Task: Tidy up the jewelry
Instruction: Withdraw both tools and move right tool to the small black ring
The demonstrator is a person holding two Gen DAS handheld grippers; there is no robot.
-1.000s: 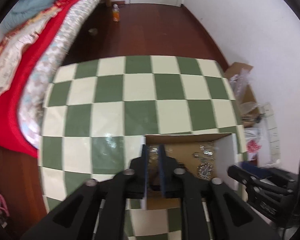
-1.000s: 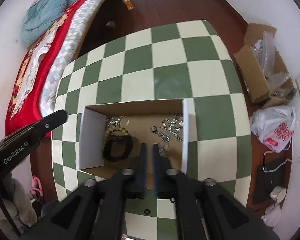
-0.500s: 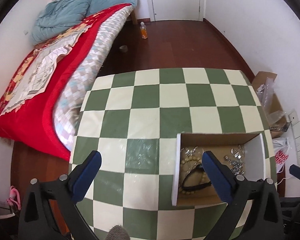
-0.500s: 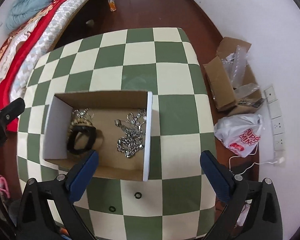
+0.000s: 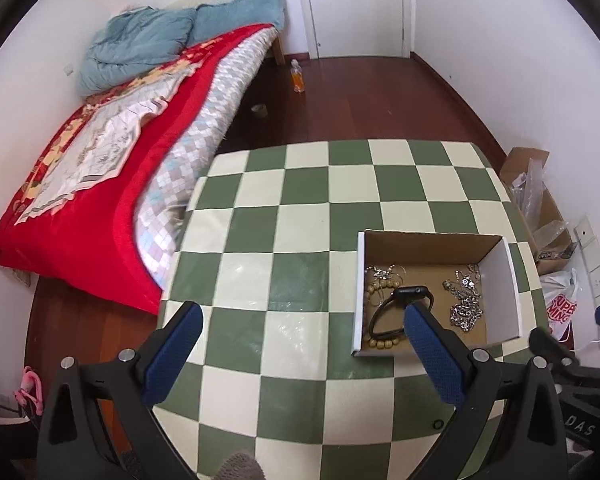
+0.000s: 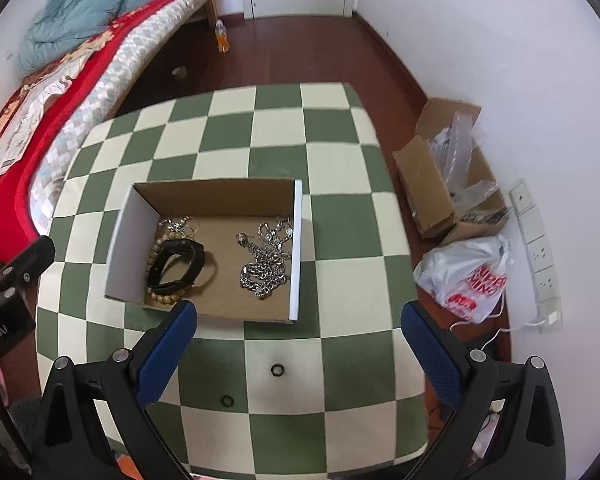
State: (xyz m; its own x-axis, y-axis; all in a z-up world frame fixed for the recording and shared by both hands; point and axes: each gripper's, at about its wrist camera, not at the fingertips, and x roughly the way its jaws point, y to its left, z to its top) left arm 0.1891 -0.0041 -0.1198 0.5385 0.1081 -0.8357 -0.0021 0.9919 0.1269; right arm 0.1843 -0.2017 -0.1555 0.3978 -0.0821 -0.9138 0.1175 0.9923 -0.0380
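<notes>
The cardboard box (image 6: 220, 200) sits on the green-and-cream checkered table (image 6: 340, 224), open at the top. Inside it, on the left, a black watch band (image 6: 178, 266) lies over a wooden bead bracelet (image 6: 162, 299), with a thin pale chain (image 6: 180, 226) tangled just behind them. On the right of the box floor a heap of silver chains (image 6: 265, 258) rests close to the white side wall. The two groups lie apart, with bare cardboard between them.

Outside the box, on the near part of the table, two small dark rings (image 6: 278, 370) lie on the cloth, one on a cream square, the other (image 6: 227, 401) nearer the table edge.

The right gripper (image 6: 298, 344) hovers above the near edge of the table, its blue-padded fingers spread wide and holding nothing; the box lies ahead of it and a little left, and both rings lie between its fingers in this view. The left gripper (image 5: 300, 344) is likewise wide open and empty, raised over the table, with the box (image 5: 432, 240) ahead and to its right; its right finger overlaps the box's near edge in its own view.

Beyond the table stand a bed with a red blanket (image 5: 80, 216), an orange bottle (image 5: 298, 77) on the wooden floor, and a white plastic bag (image 6: 466, 276) by the wall.
</notes>
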